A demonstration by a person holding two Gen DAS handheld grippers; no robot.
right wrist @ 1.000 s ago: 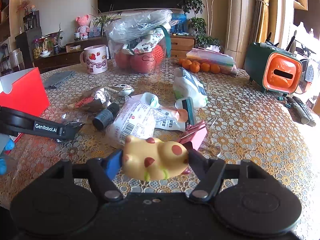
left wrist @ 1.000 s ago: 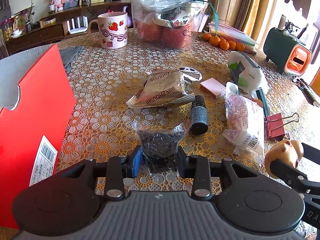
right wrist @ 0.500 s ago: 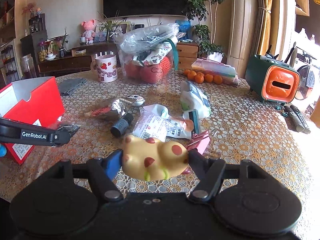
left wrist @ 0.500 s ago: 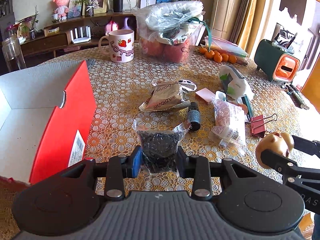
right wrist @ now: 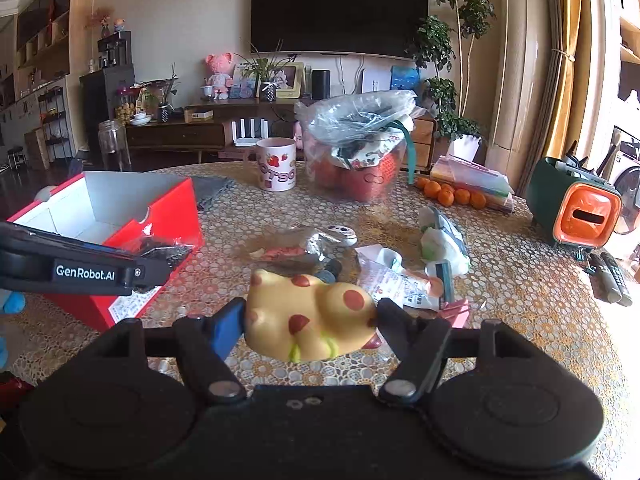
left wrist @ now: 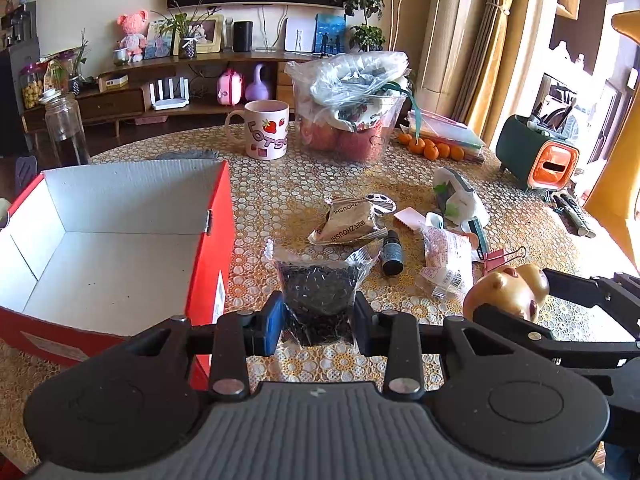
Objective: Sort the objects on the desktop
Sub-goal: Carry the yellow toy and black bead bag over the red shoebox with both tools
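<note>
The left claw is clamped narrowly on a bag of dark bits, tilted downward. The right claw grips a spotted yellow toy with jaws wide, beside the left.

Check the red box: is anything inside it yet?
Empty as far as visible: the red box is open-topped, showing bare white floor and walls; its near corner is hidden.

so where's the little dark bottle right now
In the left wrist view the dark bottle lies on the table right of centre, between the foil packet and the printed plastic bag.
</note>
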